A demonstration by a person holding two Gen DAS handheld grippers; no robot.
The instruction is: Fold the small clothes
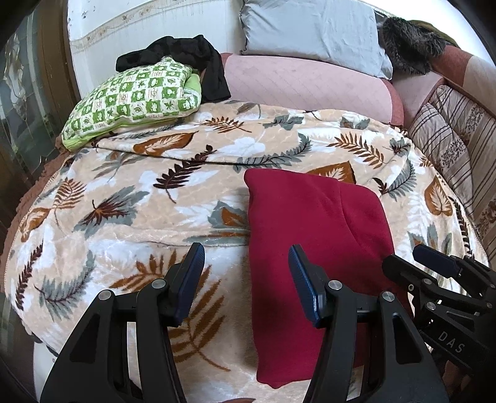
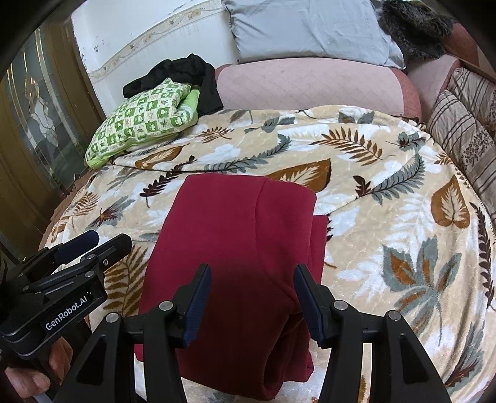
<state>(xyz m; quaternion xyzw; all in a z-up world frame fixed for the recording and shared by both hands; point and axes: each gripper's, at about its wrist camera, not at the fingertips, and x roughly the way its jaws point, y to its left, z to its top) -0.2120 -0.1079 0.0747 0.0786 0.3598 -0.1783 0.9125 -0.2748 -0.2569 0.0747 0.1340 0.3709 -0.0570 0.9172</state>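
Note:
A dark red garment (image 1: 313,223) lies folded into a long rectangle on the leaf-patterned blanket (image 1: 124,192); it also shows in the right wrist view (image 2: 235,248). My left gripper (image 1: 246,266) is open and empty, raised above the garment's left edge. My right gripper (image 2: 252,288) is open and empty, raised above the garment's near half. The right gripper also shows at the right of the left wrist view (image 1: 434,266), and the left gripper at the left of the right wrist view (image 2: 102,241).
A green patterned pillow (image 1: 133,99) with a black garment (image 1: 192,59) draped over it lies at the far left. A pink cushion (image 1: 310,83), a grey pillow (image 1: 310,28) and striped cushions (image 1: 449,145) line the back and right. A glass door (image 2: 37,124) stands at left.

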